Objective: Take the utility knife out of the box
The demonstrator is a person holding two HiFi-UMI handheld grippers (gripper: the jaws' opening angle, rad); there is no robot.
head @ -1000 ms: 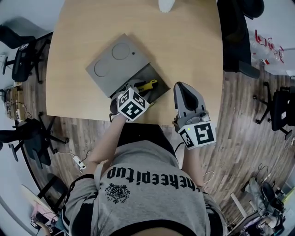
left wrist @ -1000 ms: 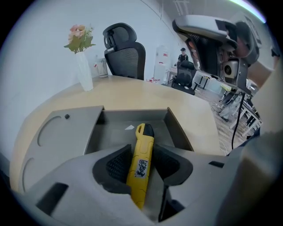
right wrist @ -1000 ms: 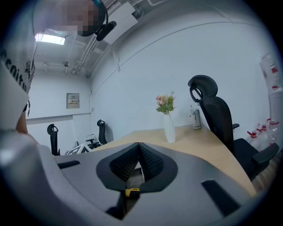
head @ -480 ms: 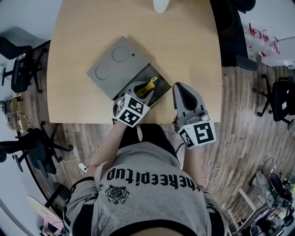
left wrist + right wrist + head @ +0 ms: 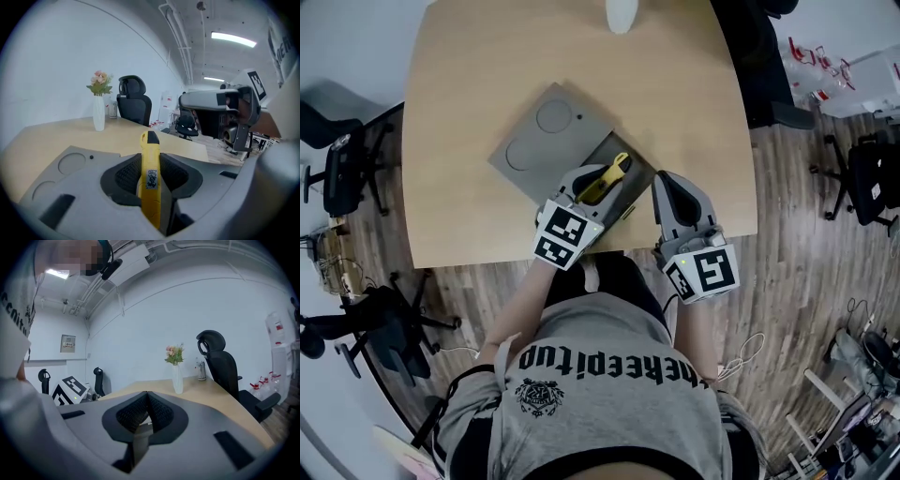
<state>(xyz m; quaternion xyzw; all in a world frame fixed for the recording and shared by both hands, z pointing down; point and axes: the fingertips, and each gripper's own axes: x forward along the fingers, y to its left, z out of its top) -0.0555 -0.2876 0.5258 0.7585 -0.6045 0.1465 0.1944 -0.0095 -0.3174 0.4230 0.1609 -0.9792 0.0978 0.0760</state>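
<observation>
Left gripper view is showing the left gripper [image 5: 151, 161] clamping the yellow utility knife [image 5: 150, 187] across its handle. The jaws have just been closing, and the 2 pads [image 5: 126, 176] are pressing on the plastic body, with the black tip pointing away. Head view is placing the knife above the open tray of the grey box [image 5: 546, 141], near the front edge of the table [image 5: 694, 84] and apparently clear of the tray. Right gripper [image 5: 146, 399] is hovering beside it, its 2 jaws meeting on nothing. I am judging the knife to be light and rigid, with smooth plastic that is somewhat slippery. Gripping mid-handle, away from the blade end, is looking like the safest hold.
</observation>
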